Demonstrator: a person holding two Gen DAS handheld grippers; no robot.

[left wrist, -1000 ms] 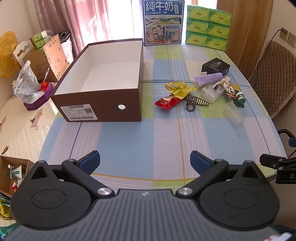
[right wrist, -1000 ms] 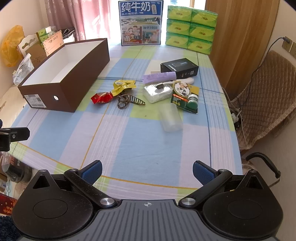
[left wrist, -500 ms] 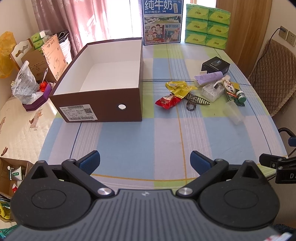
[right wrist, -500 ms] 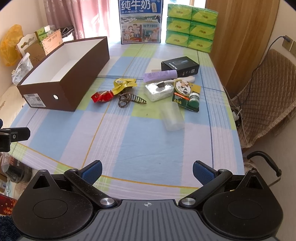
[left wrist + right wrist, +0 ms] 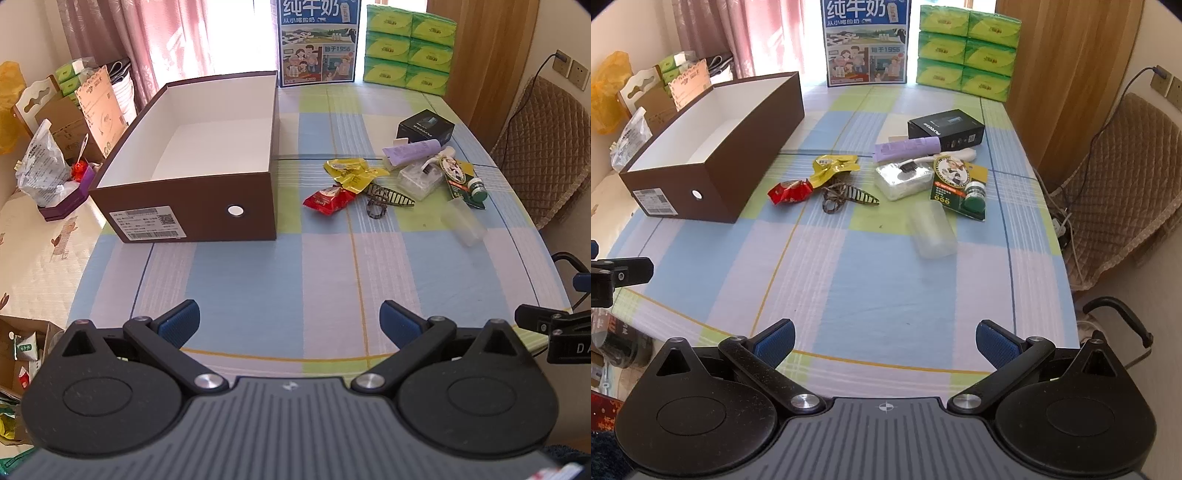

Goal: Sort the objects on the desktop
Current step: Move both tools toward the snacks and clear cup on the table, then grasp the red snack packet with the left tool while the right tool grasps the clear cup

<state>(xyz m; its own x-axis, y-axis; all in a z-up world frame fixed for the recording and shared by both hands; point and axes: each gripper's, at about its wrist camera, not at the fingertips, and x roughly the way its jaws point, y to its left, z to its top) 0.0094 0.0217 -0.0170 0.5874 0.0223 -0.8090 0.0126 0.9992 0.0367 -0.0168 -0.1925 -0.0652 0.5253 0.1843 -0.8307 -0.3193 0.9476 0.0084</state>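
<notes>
Both jaws stand wide apart and hold nothing: the left gripper (image 5: 290, 321) and the right gripper (image 5: 884, 341) hover over the table's (image 5: 886, 280) near edge. An open brown box (image 5: 192, 206) sits toward the left edge. Right of it, mid-table, lie a red packet (image 5: 788, 192), yellow packet (image 5: 833, 166), hair clip (image 5: 849, 194), clear case (image 5: 932, 229), green card (image 5: 960, 188), purple tube (image 5: 908, 147) and black box (image 5: 945, 129).

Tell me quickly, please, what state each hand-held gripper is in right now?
Left hand-held gripper: open, holding nothing, above the near table edge.
Right hand-held gripper: open, holding nothing.
</notes>
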